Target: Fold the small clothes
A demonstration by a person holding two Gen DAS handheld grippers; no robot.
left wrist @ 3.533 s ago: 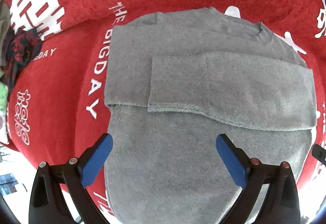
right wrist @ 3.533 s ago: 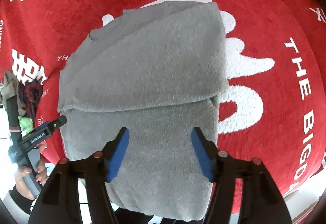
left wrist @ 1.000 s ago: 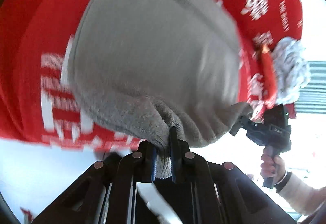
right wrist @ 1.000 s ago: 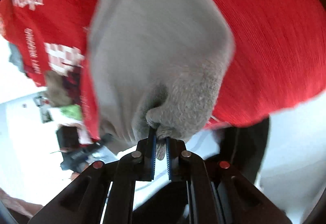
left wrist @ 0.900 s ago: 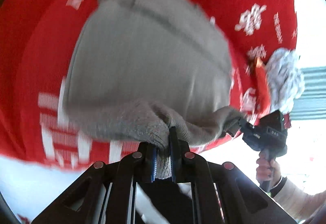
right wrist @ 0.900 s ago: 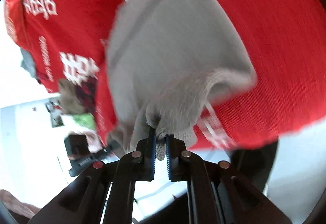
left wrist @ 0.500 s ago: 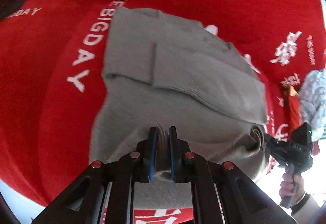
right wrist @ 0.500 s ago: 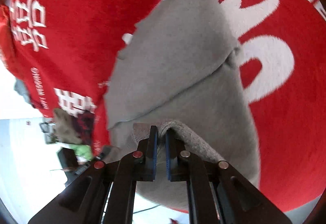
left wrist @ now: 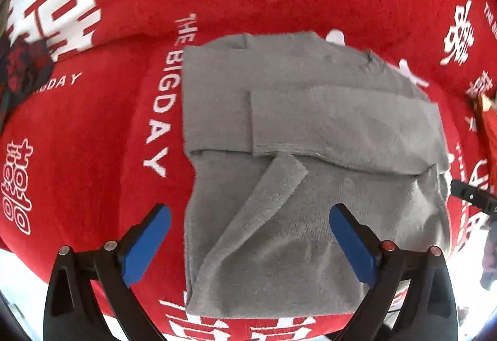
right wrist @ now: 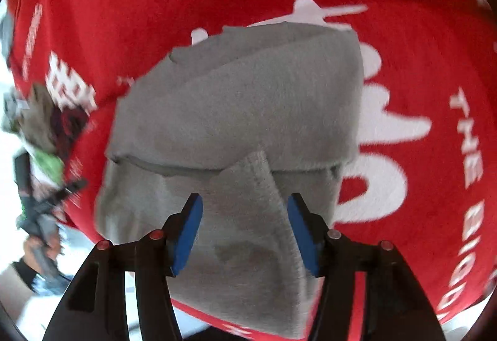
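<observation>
A red plush cloth printed with white characters and the words "THE BIG DAY" point(left wrist: 102, 123) covers the worktop and fills most of both views. On it lies a grey fleecy sweater point(left wrist: 310, 129), spread flat with its sleeves folded across the chest, the upper sleeve's cuff ending near the garment's middle. The lower hem reaches the near edge of the worktop. One near corner of the hem is turned up and back over the body, forming a narrow diagonal flap point(left wrist: 273, 185) whose tip touches the lower edge of the folded sleeve.

The left gripper point(left wrist: 248, 241), black with blue pads, hovers above the sweater's lower half with its jaws spread wide and released, holding nothing; the flap and the lower body of the garment lie between the pads in that view. The right gripper point(right wrist: 245, 232) is likewise released, its jaws parted and empty, framing the same flap from the other side, with the folded sleeve band just beyond them.

At the worktop's far left edge sits a small heap of dark red plaid and green clothes point(right wrist: 52, 129), blurred in the right wrist view. The tip of the right gripper shows at the right rim of the left wrist view.
</observation>
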